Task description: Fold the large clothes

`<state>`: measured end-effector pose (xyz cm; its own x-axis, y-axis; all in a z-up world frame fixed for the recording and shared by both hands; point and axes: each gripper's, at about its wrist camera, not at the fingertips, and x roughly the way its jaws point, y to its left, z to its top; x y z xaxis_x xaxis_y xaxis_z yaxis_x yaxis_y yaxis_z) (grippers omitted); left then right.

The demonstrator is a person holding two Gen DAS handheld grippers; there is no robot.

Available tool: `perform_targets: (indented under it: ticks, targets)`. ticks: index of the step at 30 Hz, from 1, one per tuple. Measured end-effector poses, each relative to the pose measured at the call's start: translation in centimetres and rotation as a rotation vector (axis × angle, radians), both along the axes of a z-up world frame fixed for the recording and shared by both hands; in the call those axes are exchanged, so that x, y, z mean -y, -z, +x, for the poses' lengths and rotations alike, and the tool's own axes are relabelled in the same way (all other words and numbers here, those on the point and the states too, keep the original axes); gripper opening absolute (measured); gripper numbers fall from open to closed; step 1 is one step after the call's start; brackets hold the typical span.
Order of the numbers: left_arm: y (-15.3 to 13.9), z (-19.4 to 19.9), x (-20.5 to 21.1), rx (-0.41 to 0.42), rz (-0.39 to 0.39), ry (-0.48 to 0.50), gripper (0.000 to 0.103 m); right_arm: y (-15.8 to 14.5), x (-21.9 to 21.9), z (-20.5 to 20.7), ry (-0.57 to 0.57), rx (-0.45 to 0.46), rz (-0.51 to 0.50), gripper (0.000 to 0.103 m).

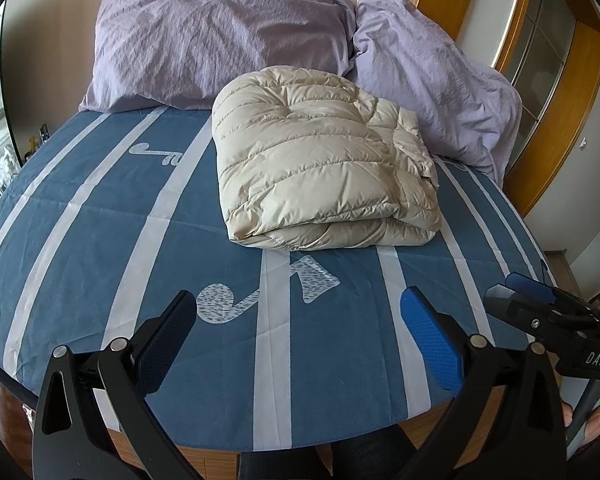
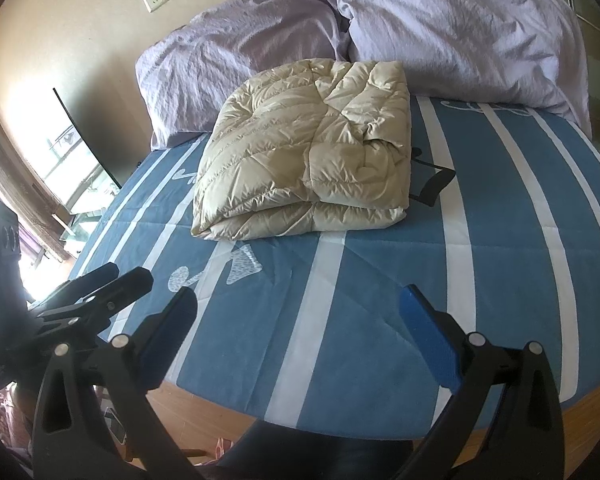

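Note:
A beige quilted down jacket [image 1: 320, 160] lies folded into a thick rectangle on the blue striped bed sheet [image 1: 100, 248], just below the pillows; the right wrist view shows the jacket [image 2: 308, 152] from the other side. My left gripper [image 1: 300, 336] hovers open over the near edge of the bed, well short of the jacket, with nothing between its fingers. My right gripper [image 2: 300, 332] is also open and empty, at the same near edge. In the left wrist view the right gripper [image 1: 540, 300] shows at the far right; in the right wrist view the left gripper [image 2: 100, 284] shows at the left.
Two lilac pillows [image 1: 220, 40] [image 1: 432, 80] lean against the headboard wall behind the jacket. A wooden bed frame [image 2: 220, 412] runs under the sheet's near edge. A window [image 2: 60, 160] is at the left, a wooden-framed glass door [image 1: 540, 60] at the right.

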<state>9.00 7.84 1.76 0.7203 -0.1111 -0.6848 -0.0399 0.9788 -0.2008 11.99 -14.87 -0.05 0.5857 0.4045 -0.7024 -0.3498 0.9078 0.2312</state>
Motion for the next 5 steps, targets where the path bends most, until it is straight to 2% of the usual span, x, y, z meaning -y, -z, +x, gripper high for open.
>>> perform_targets:
  ticks: [5]
  targets:
    - [0.16, 0.20, -0.11, -0.005, 0.001, 0.002, 0.102, 0.12, 0.05, 0.08, 0.000, -0.003, 0.002, 0.101]
